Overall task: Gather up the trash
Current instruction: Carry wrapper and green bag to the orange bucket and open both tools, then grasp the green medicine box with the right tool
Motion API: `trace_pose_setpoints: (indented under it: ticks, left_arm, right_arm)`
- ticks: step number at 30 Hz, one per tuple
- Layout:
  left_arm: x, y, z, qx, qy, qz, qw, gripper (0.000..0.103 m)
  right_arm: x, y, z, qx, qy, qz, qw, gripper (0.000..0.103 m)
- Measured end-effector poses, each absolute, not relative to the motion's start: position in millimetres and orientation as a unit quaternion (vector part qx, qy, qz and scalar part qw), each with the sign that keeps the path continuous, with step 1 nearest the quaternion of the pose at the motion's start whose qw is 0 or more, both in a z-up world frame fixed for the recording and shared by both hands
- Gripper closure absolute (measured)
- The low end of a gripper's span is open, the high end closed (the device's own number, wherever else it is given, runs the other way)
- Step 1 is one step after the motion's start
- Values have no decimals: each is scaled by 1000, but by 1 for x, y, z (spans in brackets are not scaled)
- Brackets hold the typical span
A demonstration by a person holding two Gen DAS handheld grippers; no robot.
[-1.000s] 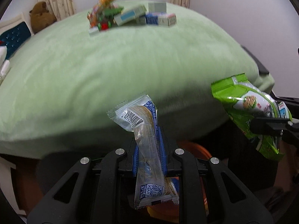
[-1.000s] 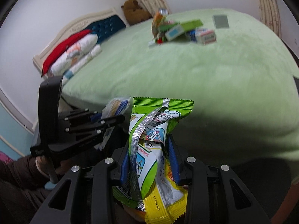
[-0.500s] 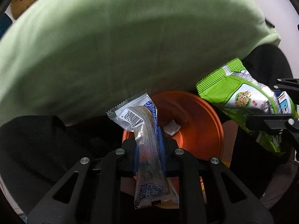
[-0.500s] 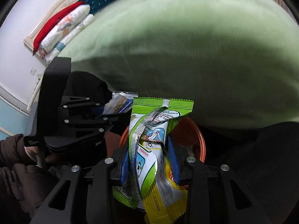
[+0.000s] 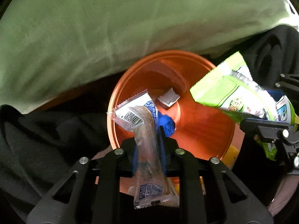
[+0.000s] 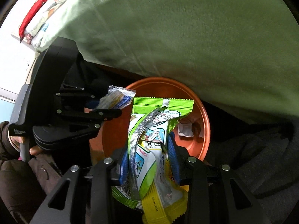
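Observation:
My left gripper (image 5: 148, 140) is shut on a clear and blue snack wrapper (image 5: 143, 128) and holds it above the near rim of an orange bin (image 5: 201, 130). My right gripper (image 6: 148, 155) is shut on a green and white snack packet (image 6: 149, 130), with a yellow wrapper (image 6: 158, 205) in the same grip, over the orange bin (image 6: 198, 140). In the left wrist view the green packet (image 5: 228, 91) hangs over the bin's right rim. The bin holds a small grey wrapper (image 5: 168, 99) and a blue crumpled piece (image 5: 167, 124).
The green blanket of the bed (image 5: 112, 28) overhangs just behind the bin. Dark clothing (image 5: 37, 140) lies left and right of the bin. Pillows with a red edge (image 6: 39, 16) lie at the far left of the bed.
Both grippers have tilted down from the bed and moved over the orange bin, each still holding its wrapper. The bin now fills the middle of both views.

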State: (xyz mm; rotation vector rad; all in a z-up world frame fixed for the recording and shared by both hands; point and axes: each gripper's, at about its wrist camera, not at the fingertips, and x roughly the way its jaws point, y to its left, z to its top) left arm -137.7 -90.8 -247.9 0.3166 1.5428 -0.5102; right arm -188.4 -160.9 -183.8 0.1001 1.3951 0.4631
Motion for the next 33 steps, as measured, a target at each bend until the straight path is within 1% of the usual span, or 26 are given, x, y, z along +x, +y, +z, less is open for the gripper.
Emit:
trace_pose_setpoints:
  ticks: [1, 2, 3, 6, 12, 16, 20, 23, 27, 29, 33]
  left_arm:
    - [-136, -90, -250, 137, 691, -228, 672, 59]
    - [-134, -88, -251, 134, 692, -226, 672, 51]
    - [-133, -86, -250, 134, 691, -224, 674, 44]
    - [-124, -80, -248, 126, 689, -222, 678, 39]
    - [-110, -67, -240, 105, 692, -215, 681, 39]
    - [-109, -57, -227, 82, 677, -216, 699, 39]
    - [-125, -56, -188, 71, 631, -233, 737, 38]
    - [-133, -53, -158, 89, 582, -247, 770, 38]
    - [-138, -46, -129, 111, 533, -256, 799, 38]
    - [-134, -46, -117, 106, 518, -257, 809, 35]
    - [-127, -38, -94, 81, 495, -255, 827, 34]
  right_arm:
    - [-186, -158, -184, 43, 637, 209, 740, 52]
    - [-185, -158, -186, 41, 641, 207, 738, 48]
    - [-184, -158, -187, 41, 643, 205, 736, 47]
    - [-183, -159, -188, 43, 645, 203, 736, 47]
    - [-184, -171, -178, 53, 635, 193, 746, 47]
    - [-187, -183, -152, 59, 611, 198, 765, 47]
    - [-185, -200, -98, 59, 556, 225, 798, 47]
    - [-175, -209, -56, 57, 504, 242, 827, 46]
    - [-151, -222, -22, 58, 459, 240, 853, 44]
    - [-134, -228, -10, 59, 443, 231, 864, 44]
    - [-91, -240, 17, 84, 407, 227, 881, 44]
